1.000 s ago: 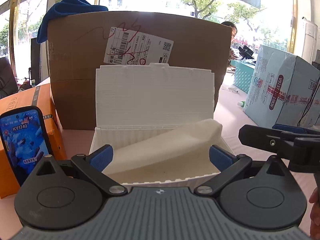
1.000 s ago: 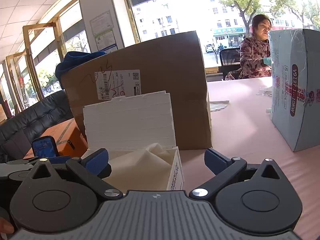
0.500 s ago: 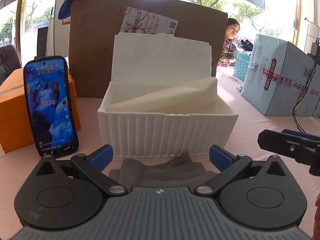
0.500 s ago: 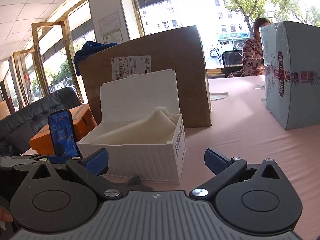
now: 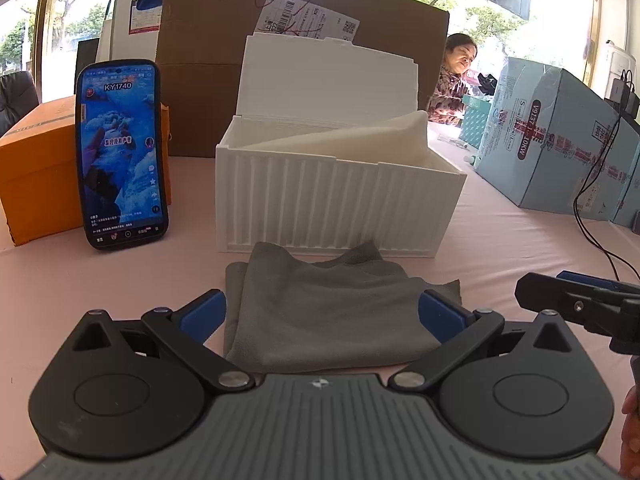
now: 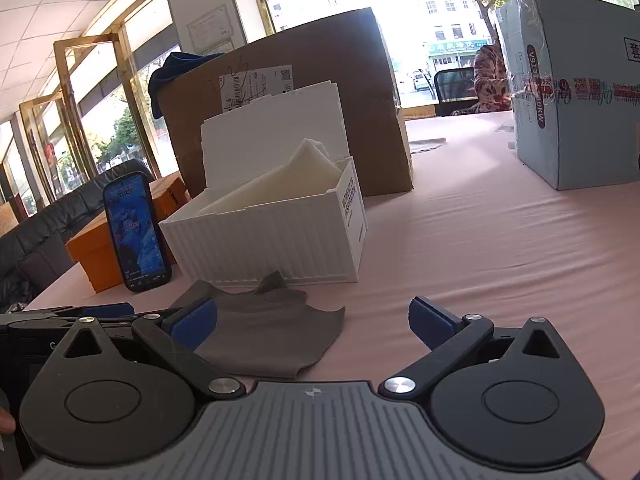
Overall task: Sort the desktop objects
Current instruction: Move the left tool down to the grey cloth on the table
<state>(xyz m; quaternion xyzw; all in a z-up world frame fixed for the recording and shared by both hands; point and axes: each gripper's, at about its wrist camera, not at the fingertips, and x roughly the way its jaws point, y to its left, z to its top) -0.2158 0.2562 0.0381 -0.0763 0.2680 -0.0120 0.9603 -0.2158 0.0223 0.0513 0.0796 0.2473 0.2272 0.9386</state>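
A grey cloth point(image 5: 320, 304) lies crumpled on the pink table in front of a white ribbed box point(image 5: 332, 208) with its lid up and a cream cloth point(image 5: 352, 136) inside. My left gripper point(image 5: 322, 314) is open and empty, its blue pads to either side of the grey cloth's near part. My right gripper point(image 6: 312, 318) is open and empty, to the right of the grey cloth point(image 6: 264, 328); its left pad is over the cloth's edge. The white box point(image 6: 272, 232) stands beyond. A lit phone point(image 5: 120, 152) leans upright to the left of the box.
An orange box point(image 5: 36, 176) stands behind the phone. A large brown carton point(image 5: 200, 80) stands behind the white box. A light blue carton point(image 5: 560, 136) is at the right, with a black cable point(image 5: 592, 208) trailing by it. A person sits at the far end.
Both grippers have pulled back and lowered from the white box. The grey cloth has come into view between the left gripper's pads. Both stay open.
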